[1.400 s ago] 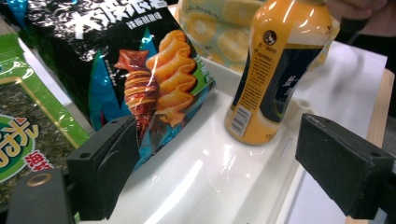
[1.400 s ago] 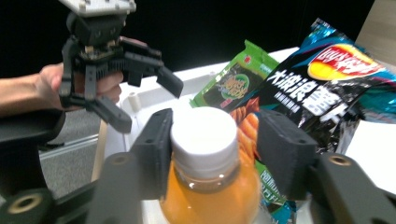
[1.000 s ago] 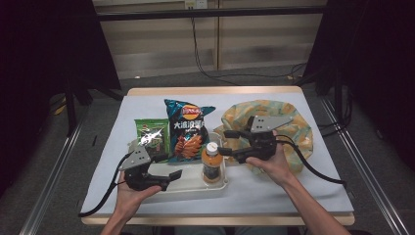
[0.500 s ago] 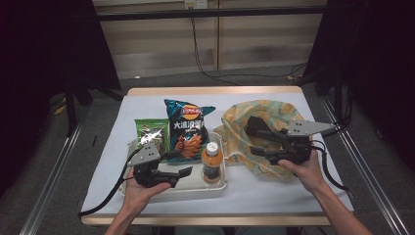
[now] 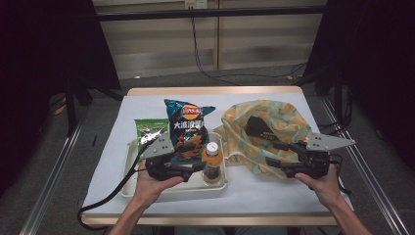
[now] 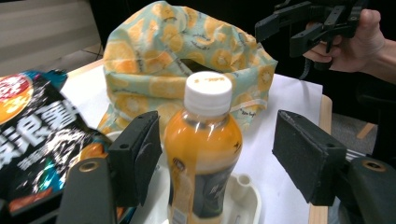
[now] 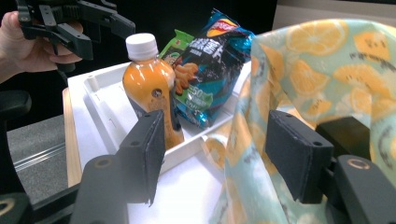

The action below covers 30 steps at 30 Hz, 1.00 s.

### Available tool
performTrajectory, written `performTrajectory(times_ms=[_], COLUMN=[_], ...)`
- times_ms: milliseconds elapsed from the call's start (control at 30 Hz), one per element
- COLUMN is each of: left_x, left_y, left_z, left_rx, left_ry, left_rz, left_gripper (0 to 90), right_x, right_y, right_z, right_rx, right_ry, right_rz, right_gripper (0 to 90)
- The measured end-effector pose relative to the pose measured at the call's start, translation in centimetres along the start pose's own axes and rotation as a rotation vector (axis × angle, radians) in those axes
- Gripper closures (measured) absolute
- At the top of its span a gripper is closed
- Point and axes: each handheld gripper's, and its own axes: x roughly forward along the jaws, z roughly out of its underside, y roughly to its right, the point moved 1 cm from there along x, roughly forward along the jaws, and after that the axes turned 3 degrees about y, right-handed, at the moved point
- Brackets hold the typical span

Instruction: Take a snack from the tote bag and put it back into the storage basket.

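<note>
An orange drink bottle (image 5: pixel 212 159) with a white cap stands in the white tray (image 5: pixel 128 182). In the left gripper view the bottle (image 6: pixel 203 140) stands between the jaws of my left gripper (image 6: pixel 217 126). The jaws have just been closing; the left pad is close to the bottle and the right pad stands clear of it. From above, my left gripper (image 5: pixel 198 166) points right at the bottle. My right gripper (image 5: pixel 271 153) hovers open over the near right side of the orange-print cloth bag (image 5: pixel 274 122). The bag's edge (image 7: pixel 238 154) rises between its jaws (image 7: pixel 217 123), unpinched.
A dark chips bag (image 5: pixel 188 128) and a green snack packet (image 5: pixel 149 131) lean in the tray behind the bottle. A white sheet (image 5: pixel 264 193) covers the wooden table. Cables trail from both grippers; dark curtains and metal rails flank the table.
My right gripper has swung right, from beside the tray to the bag's right side. My left gripper has shifted right and slightly up to the bottle, its jaws narrower.
</note>
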Motion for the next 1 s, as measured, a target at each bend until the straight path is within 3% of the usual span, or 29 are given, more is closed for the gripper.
performTrajectory(times_ms=[233,300,367,533,667,733,833,1000], left_x=[0.9,1.3,1.7,2.5,3.4,3.9,4.5,4.8], left_y=[-0.5,-0.7,-0.7,-0.8,-1.3,-1.8,-2.0,-2.3], left_z=[-0.7,-1.1,-1.4,-2.0,-1.8,-1.4,-1.0,-1.0], left_rx=[-0.008,0.004,0.029,0.033,0.032,0.012,0.011,0.018], left_ry=[0.013,0.009,-0.013,0.002,-0.017,-0.019,-0.038,-0.045], left_rz=[0.007,0.034,0.029,0.054,0.052,0.06,0.071,0.077], left_gripper=[32.5,36.3,36.0,36.0,34.6,32.6,34.4,45.2], right_x=[-1.3,-1.5,-1.6,-1.4,-1.3,-1.1,-1.1,-1.1], right_y=[0.1,0.1,0.1,0.2,0.2,0.2,0.1,0.1], right_z=[1.3,1.6,1.7,1.7,1.7,1.8,1.9,1.9], right_rx=[0.012,0.018,0.019,0.02,0.023,0.021,0.018,0.017], right_ry=[-0.014,-0.018,-0.021,-0.012,-0.018,-0.021,-0.026,-0.03], right_rz=[0.02,0.025,0.028,0.015,0.016,0.011,0.009,0.015], right_gripper=[36.1,35.7,35.3,34.6,34.3,34.0,33.9,33.2])
